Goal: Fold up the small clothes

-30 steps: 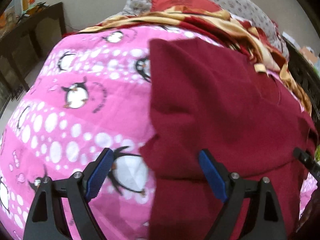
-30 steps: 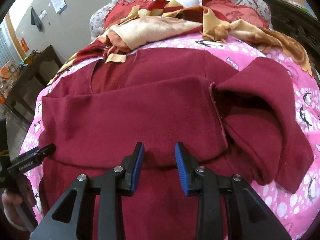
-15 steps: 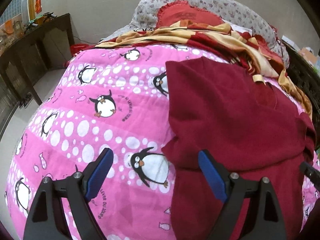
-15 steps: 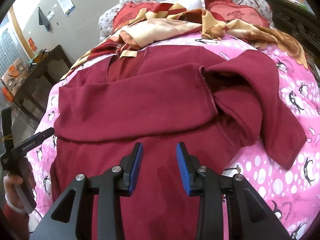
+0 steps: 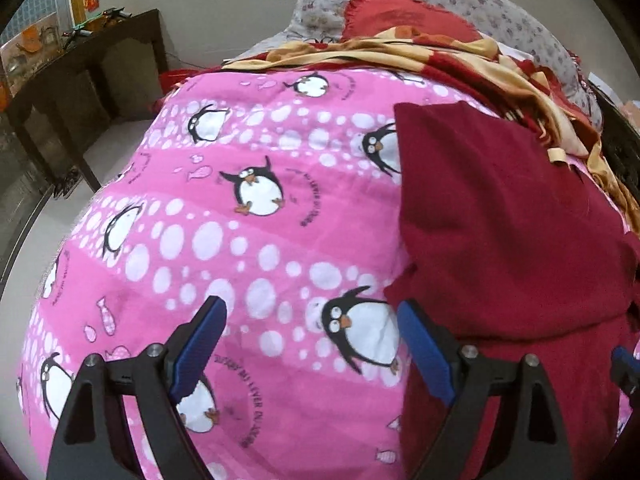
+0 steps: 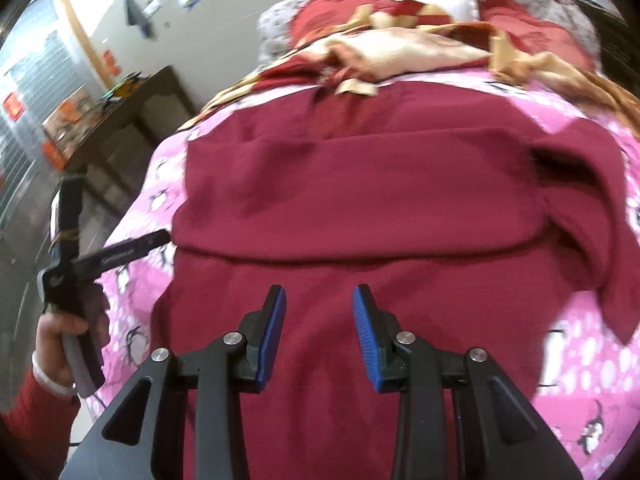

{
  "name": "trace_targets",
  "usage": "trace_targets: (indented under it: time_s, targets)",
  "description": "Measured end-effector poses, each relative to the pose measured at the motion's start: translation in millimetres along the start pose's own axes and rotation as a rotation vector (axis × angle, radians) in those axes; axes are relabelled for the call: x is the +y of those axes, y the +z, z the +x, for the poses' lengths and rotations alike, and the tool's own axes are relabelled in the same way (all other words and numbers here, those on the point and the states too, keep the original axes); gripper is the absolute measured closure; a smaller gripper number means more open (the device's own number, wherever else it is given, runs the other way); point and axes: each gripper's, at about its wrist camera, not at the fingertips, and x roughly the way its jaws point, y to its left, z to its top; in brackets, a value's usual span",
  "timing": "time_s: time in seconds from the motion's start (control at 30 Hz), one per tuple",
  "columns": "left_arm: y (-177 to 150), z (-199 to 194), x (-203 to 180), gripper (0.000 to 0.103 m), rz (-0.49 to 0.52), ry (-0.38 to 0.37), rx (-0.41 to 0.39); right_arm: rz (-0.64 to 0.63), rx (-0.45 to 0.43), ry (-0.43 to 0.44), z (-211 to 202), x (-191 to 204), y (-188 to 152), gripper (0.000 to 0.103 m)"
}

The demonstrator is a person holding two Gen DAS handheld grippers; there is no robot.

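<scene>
A dark red sweater (image 6: pixel 380 200) lies flat on a pink penguin-print bedcover (image 5: pixel 240 240), with one sleeve folded across its chest and the other sleeve (image 6: pixel 592 216) bunched at the right. It also shows in the left wrist view (image 5: pixel 512 232) at the right. My left gripper (image 5: pixel 312 336) is open wide and empty, above the bedcover just left of the sweater's edge. My right gripper (image 6: pixel 319 320) is open and empty, above the sweater's lower body. The left gripper also shows in the right wrist view (image 6: pixel 120 254), held by a hand at the left.
A rumpled red and gold cloth (image 6: pixel 400 48) and flowered pillows (image 5: pixel 480 4) lie at the head of the bed. A dark wooden table (image 5: pixel 80 72) stands on the floor to the left. A dark bed frame (image 5: pixel 620 148) runs along the right.
Both grippers have pulled back and up from the sweater. The left one has shifted left, off the sweater and over the bedcover. The right gripper's jaws have opened a little wider.
</scene>
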Motion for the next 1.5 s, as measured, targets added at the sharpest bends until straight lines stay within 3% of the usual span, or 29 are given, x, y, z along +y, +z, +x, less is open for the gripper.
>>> trace_targets:
  time_s: [0.13, 0.3, 0.5, 0.67, 0.87, 0.97, 1.2, 1.27, 1.3, 1.33, 1.4, 1.5]
  targets:
    - [3, -16, -3, 0.012, 0.004, -0.030, -0.038, 0.033, -0.018, -0.014, -3, -8, -6, 0.042]
    - [8, -31, -28, 0.012, 0.022, -0.088, -0.080, 0.167, -0.066, -0.095, -25, -56, -14, 0.042]
    - [9, -23, -73, 0.012, 0.086, -0.127, -0.060, 0.329, -0.121, -0.165, -52, -114, -22, 0.039]
    - [4, -11, -105, 0.012, 0.160, -0.136, -0.030, 0.478, -0.202, -0.161, -78, -155, -38, 0.034]
    - [-1, -9, -111, 0.012, 0.176, -0.138, -0.027, 0.581, -0.231, -0.340, -95, -197, -59, 0.032]
    - [-2, -6, -109, 0.012, 0.177, -0.127, -0.017, 0.656, -0.240, -0.341, -93, -223, -64, 0.032]
    - [-5, -8, -105, 0.012, 0.177, -0.116, -0.016, 0.616, -0.275, -0.381, -79, -242, -46, 0.032]
    - [-6, -10, -105, 0.012, 0.185, -0.109, -0.017, 0.597, -0.271, -0.408, -73, -245, -41, 0.043]
    - [-6, -10, -105, 0.012, 0.186, -0.106, -0.019, 0.585, -0.267, -0.417, -73, -248, -40, 0.056]
    - [-7, -11, -104, 0.012, 0.186, -0.106, -0.019, 0.584, -0.264, -0.404, -73, -250, -39, 0.061]
    - [-6, -13, -101, 0.012, 0.183, -0.107, -0.022, 0.592, -0.278, -0.364, -84, -253, -39, 0.065]
    - [-4, -16, -98, 0.012, 0.180, -0.103, -0.033, 0.570, -0.365, -0.356, -124, -245, -32, 0.066]
